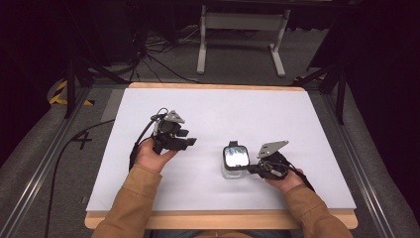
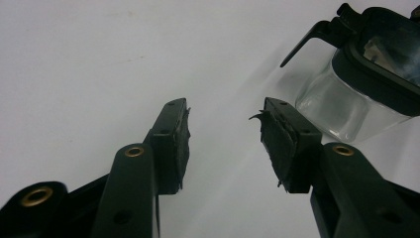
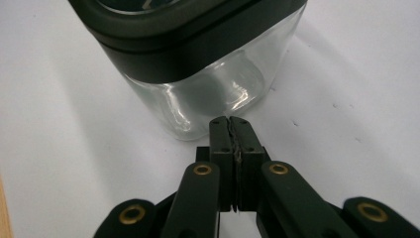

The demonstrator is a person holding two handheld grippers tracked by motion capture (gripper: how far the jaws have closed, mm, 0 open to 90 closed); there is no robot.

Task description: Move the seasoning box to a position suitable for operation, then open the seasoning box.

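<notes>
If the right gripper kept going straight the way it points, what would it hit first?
Most likely the clear glass jar with the black lid: the right gripper, jaws shut, points at its lower wall from close by.

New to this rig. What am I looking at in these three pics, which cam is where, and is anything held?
There is no robot arm: a person at a white table holds a two-jaw tool in each hand. The high view looks down from above the person's side. The other two cameras ride on the tools and look along their black jaws. The left gripper is open with nothing between its jaws, held above the table. The right gripper has its jaws pressed together, tips right in front of a clear glass jar with a black lid; whether they touch it is unclear. The jar stands on the table. Nothing is held.
</notes>
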